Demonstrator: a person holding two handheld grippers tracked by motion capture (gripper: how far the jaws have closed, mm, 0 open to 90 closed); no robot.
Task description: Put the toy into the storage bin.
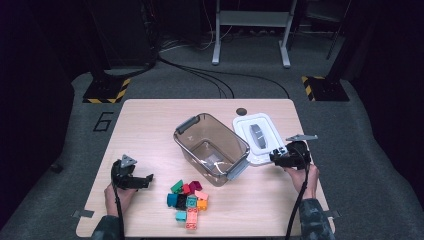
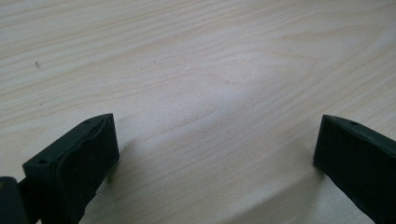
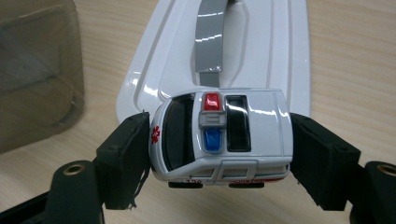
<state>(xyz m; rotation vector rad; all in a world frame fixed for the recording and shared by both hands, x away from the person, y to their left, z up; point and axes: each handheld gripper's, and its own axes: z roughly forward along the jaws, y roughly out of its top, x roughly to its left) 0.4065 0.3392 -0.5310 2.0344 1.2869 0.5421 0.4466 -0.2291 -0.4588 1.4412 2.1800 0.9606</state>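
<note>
While my right gripper (image 3: 219,158) clamps the small white toy ambulance (image 3: 219,140) front to back above the table edge, its glossy hard shell looks light but slippery; flat ends suit the pads. Beyond lie the white plastic lid (image 3: 261,56) and smoky clear storage bin (image 1: 212,147); my left gripper (image 2: 215,154) rests with jaws apart, empty.

High view: fixed above person's side, looks forward and down over whole table (image 1: 150,115), floor beyond. Left gripper view: very close, aimed down at bare tabletop. Right gripper view: close, along its jaws, over white lid (image 3: 280,46) and bin (image 3: 37,70) wall; both also in high view.
</note>
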